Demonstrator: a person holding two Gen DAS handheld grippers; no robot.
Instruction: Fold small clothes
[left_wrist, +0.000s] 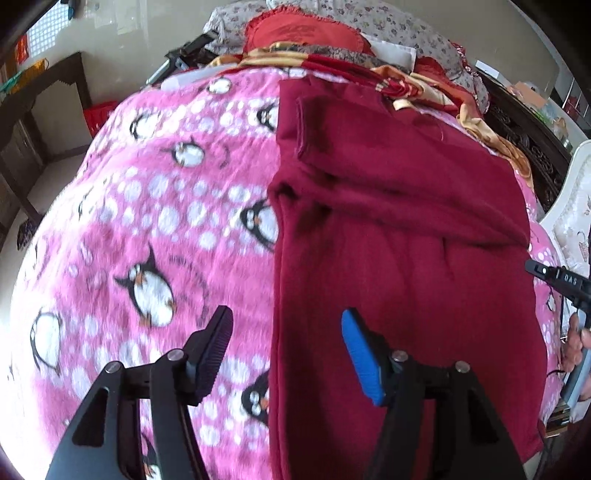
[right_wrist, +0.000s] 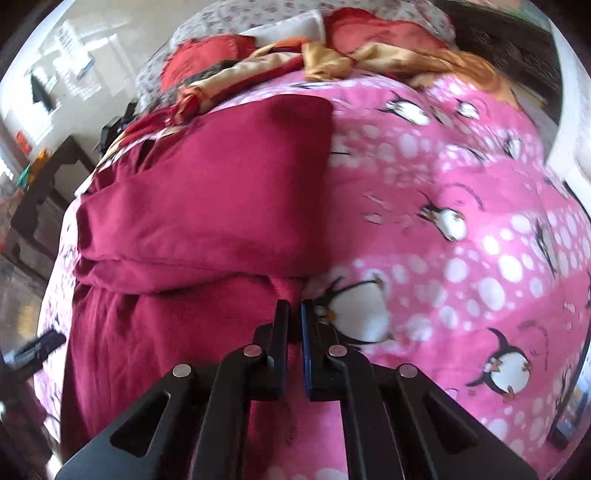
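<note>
Left wrist view, left side: pink penguin blanket (left_wrist: 155, 206) covers the bed, blurred. Left gripper (left_wrist: 286, 325) hangs over it with jaws spread, nothing between them — black finger (left_wrist: 216, 350) over the blanket, blue-padded finger (left_wrist: 360, 356) over the cloth. The gap straddles the left edge of the maroon garment (left_wrist: 399, 258), which lies flat on the blanket, long axis running away from the camera. Its far part is folded over, a thick layered fold across the middle. Beyond it: a heap of red and floral bedding (left_wrist: 332, 40). At the right edge: part of the right gripper (left_wrist: 554, 277) and a hand (left_wrist: 576, 339) behind it.

Right wrist view, left side: the same garment (right_wrist: 207, 192), folded bulk up top, single layer below. Right gripper (right_wrist: 295, 306) sits at the garment's right edge, jaws pressed nearly together — a sliver of maroon cloth shows in the slot, so it's pinching the hem where cloth meets blanket. Right of that: penguin blanket (right_wrist: 461, 177) only.
</note>
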